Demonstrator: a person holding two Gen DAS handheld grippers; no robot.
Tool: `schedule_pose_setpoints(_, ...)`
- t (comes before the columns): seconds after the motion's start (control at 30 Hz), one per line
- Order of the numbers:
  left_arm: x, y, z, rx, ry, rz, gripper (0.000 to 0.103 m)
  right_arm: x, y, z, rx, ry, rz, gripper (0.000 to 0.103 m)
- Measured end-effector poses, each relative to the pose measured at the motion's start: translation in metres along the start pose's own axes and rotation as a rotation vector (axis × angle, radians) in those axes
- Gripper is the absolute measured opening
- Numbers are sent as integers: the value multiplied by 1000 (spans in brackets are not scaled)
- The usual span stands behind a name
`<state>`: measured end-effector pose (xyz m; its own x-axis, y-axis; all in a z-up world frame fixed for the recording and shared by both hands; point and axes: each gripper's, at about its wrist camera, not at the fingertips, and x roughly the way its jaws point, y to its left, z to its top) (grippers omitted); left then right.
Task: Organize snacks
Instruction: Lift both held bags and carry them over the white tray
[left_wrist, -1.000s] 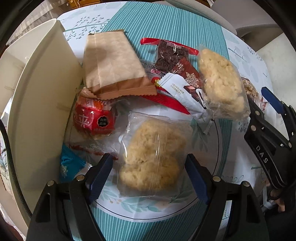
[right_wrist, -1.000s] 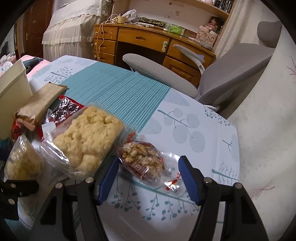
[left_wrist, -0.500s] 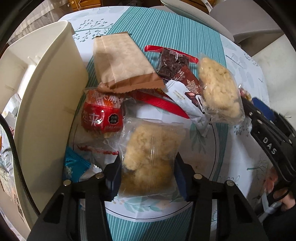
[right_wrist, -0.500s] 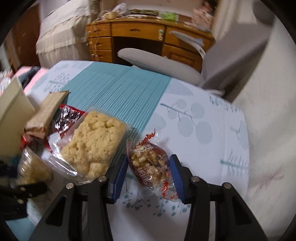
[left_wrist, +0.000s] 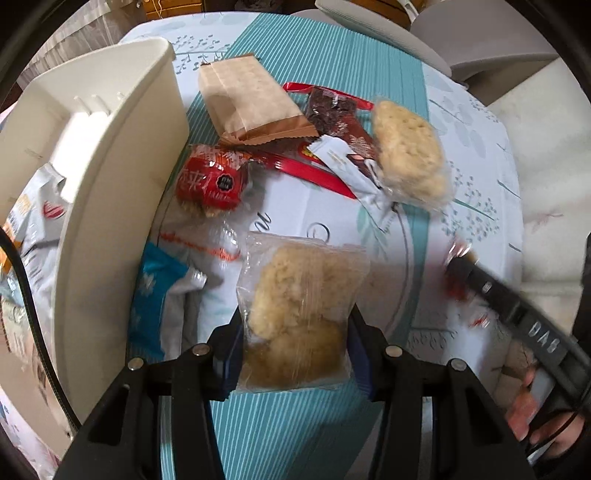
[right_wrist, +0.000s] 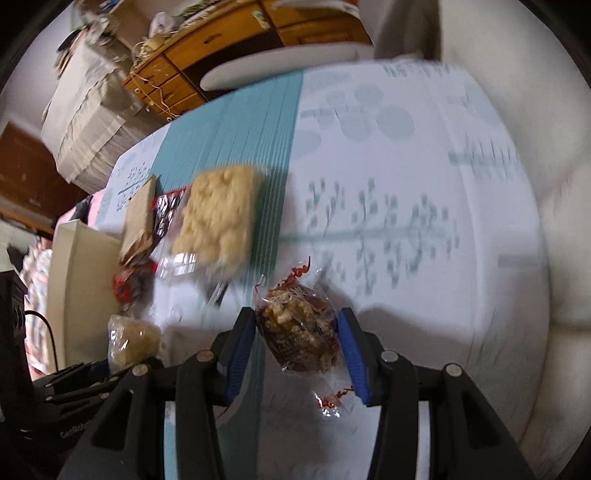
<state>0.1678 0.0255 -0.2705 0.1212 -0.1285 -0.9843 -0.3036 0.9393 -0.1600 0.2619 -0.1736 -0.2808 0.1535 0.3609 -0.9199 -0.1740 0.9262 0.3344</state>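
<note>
My left gripper (left_wrist: 295, 350) is shut on a clear bag of pale puffed-rice cake (left_wrist: 299, 314), lifted off the table beside the cream bin (left_wrist: 122, 177). My right gripper (right_wrist: 299, 347) is shut on a small clear packet of nut brittle with red print (right_wrist: 299, 332), held just above the tablecloth and rolled sideways. A second rice cake bag (left_wrist: 408, 155) (right_wrist: 221, 218), a brown paper packet (left_wrist: 247, 99), a red round snack (left_wrist: 210, 181), a dark chocolate packet (left_wrist: 332, 110) and a blue packet (left_wrist: 155, 291) lie on the table.
The cream bin stands at the left with packets (left_wrist: 33, 221) inside it. A grey chair (left_wrist: 480, 44) and a wooden desk (right_wrist: 229, 40) lie beyond the table's far edge. A person's hand (left_wrist: 532, 417) holds the right gripper (left_wrist: 517, 314).
Both grippers closed on their snacks. The left one lifted the rice cake bag off the table. The right one rolled sideways and raised the nut brittle packet.
</note>
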Motion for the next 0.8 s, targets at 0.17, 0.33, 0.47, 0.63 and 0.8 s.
schedule_pose_setpoints(0.17,-31,-13,-21,12,-31,-10,48,-7,1,-37,96,81,48,46)
schedule_pose_setpoints(0.33,-61,-26,-41,24,-82,-27,48,-17,14,-74,110,150,88,46)
schedule_pose_setpoints(0.47,-85,-26,-64,33,-129,-40,48,-27,27,-100,93,185,129,46)
schedule_pose_setpoints(0.63,-109,-16,-94,36,-203,-59,48,-43,50,-125,36,185,171,46)
schedule_pose_setpoints(0.8,-129,1,-112,7,-275,-64,48,-60,70,-136,-39,167,202,46)
